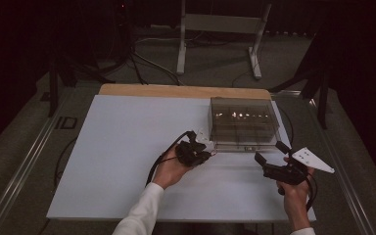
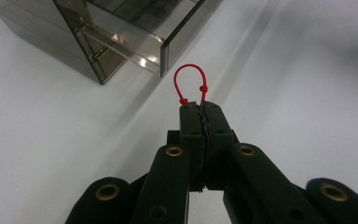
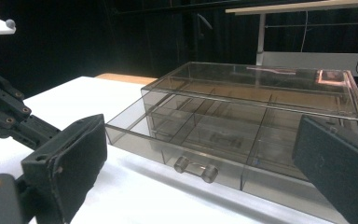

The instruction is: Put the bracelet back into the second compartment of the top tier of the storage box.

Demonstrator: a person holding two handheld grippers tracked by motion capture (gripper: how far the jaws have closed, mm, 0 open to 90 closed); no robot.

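Just beside the drawer's [image 2: 121, 42] corner, left tool [image 2: 200, 105] pinches red loop [image 2: 191, 79].

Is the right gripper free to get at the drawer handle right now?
Probably yes: the right gripper is open, empty, facing the drawer handle of the part-open drawer, with bare white table between.

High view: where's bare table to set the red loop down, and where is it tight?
Free: the white table left of the left gripper, out to its left and far edges, and the near strip between the forearms. Tight: in front of the clear drawer box, whose open drawer juts toward both grippers. The left gripper pinches the red loop; the right gripper is open.
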